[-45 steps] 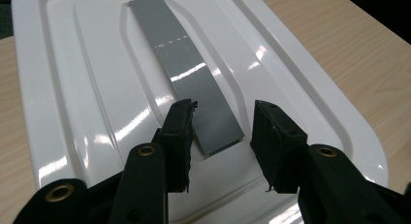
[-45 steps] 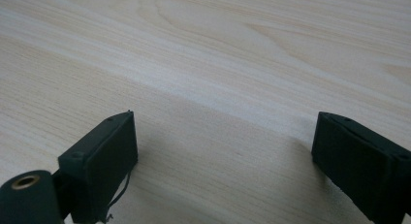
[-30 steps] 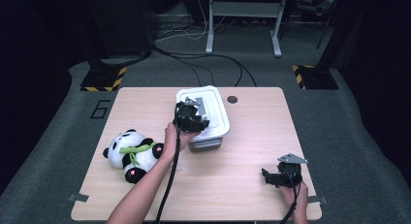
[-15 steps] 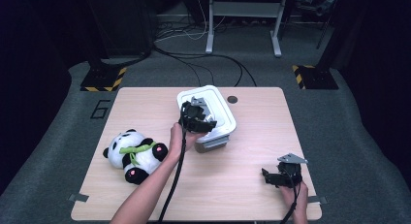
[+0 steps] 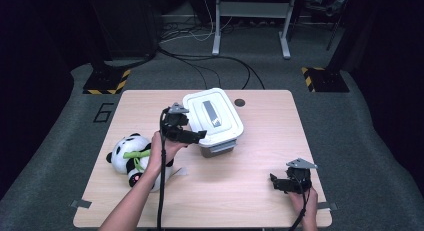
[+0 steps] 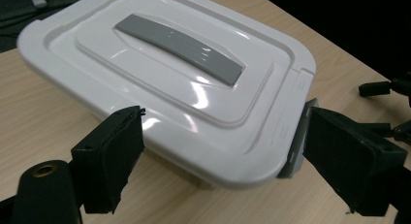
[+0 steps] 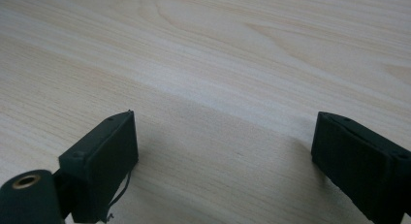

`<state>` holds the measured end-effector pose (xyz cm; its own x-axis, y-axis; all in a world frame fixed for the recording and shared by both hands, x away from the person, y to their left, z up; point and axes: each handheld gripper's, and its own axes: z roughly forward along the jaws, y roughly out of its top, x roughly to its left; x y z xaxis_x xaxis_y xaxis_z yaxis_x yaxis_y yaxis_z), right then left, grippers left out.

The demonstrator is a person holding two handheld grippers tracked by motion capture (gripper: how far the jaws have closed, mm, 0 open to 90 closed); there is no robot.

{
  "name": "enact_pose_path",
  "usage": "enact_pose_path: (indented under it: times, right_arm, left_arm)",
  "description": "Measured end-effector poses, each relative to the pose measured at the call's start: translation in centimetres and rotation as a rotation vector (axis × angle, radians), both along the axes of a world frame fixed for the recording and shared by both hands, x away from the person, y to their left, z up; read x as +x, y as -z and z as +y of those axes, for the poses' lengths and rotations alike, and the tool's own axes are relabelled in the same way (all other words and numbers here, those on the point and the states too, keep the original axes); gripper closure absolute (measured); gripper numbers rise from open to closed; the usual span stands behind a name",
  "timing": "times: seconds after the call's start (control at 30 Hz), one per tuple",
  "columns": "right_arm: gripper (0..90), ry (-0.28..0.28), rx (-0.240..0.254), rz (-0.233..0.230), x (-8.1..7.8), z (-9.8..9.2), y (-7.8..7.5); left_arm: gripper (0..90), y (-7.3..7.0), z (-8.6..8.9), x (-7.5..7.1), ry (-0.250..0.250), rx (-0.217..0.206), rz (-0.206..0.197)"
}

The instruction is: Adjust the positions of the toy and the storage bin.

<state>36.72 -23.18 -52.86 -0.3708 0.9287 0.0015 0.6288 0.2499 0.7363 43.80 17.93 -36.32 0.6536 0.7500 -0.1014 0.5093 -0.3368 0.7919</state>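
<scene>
The box (image 5: 214, 120), white with a lid and a grey handle (image 6: 180, 41) set into the top, sits on the table (image 5: 260, 141) at its far middle, long axis running slantwise from the far left toward the near right. The left gripper (image 5: 192, 136) hovers just beside its near left edge, pointing at the near corner; its jaws have just been opening and stand apart with nothing between them, the lid's corner lying just ahead of them. A grey latch (image 6: 296, 141) hangs at that end. The right gripper (image 5: 280, 183) rests well apart at the near right, jaws spread over bare wood. The left hand is far nearer. A panda (image 5: 127, 156) lies near the left arm.
</scene>
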Motion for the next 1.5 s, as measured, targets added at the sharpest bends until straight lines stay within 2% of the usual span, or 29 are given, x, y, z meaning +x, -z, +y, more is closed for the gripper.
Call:
enact_pose_path:
  times: [0.27,0.4,0.67,0.73,0.77,0.9,1.0,1.13,1.23,1.27,1.37,1.4,1.5]
  right_arm:
    - [8.8,0.004,0.001,0.001,0.0,0.0,0.0]
    - [8.9,0.005,-0.001,0.001,0.0,0.0,0.0]
    - [8.9,0.005,0.000,0.001,0.0,0.0,0.0]
    - [8.9,0.005,0.001,0.001,0.0,0.0,0.0]
    - [8.9,0.005,0.001,0.001,0.0,0.0,0.0]
    - [8.9,0.006,-0.001,0.000,0.0,0.0,0.0]
    - [8.9,0.008,0.000,0.002,0.0,0.1,0.0]
    - [8.9,0.008,0.000,0.002,0.0,0.1,0.0]
    - [8.9,0.007,-0.001,0.001,0.0,0.0,0.0]
    - [8.9,0.008,0.000,0.002,0.0,0.1,0.0]
    - [8.9,0.009,0.001,0.003,0.0,0.1,0.0]
    - [8.9,0.012,0.003,0.005,0.0,0.1,0.0]
    - [8.6,0.009,-0.004,0.001,0.0,0.1,0.0]
  left_arm:
    - [6.8,-0.8,5.2,-2.8,-0.054,-0.005,-0.030]
    - [3.2,-0.4,7.4,-4.0,-0.081,-0.009,-0.033]
    - [0.0,0.5,11.6,-7.3,-0.132,0.007,-0.091]
    - [0.0,0.7,12.0,-7.6,-0.140,0.005,-0.092]
    - [0.0,1.1,13.2,-8.4,-0.148,0.013,-0.092]
    - [0.0,2.0,15.0,-9.6,-0.136,0.035,-0.101]
    - [0.0,2.9,16.4,-10.7,-0.131,0.030,-0.105]
    - [0.0,4.5,17.9,-11.9,-0.117,0.047,-0.096]
    - [0.0,5.3,18.6,-12.5,-0.108,0.030,-0.097]
    - [0.0,6.1,19.7,-13.3,-0.121,0.015,-0.094]
    - [0.0,7.2,20.9,-13.9,-0.179,0.016,-0.089]
    - [0.0,7.7,21.4,-14.1,-0.202,0.002,-0.087]
    - [0.0,9.6,22.5,-14.1,-0.258,0.022,-0.052]
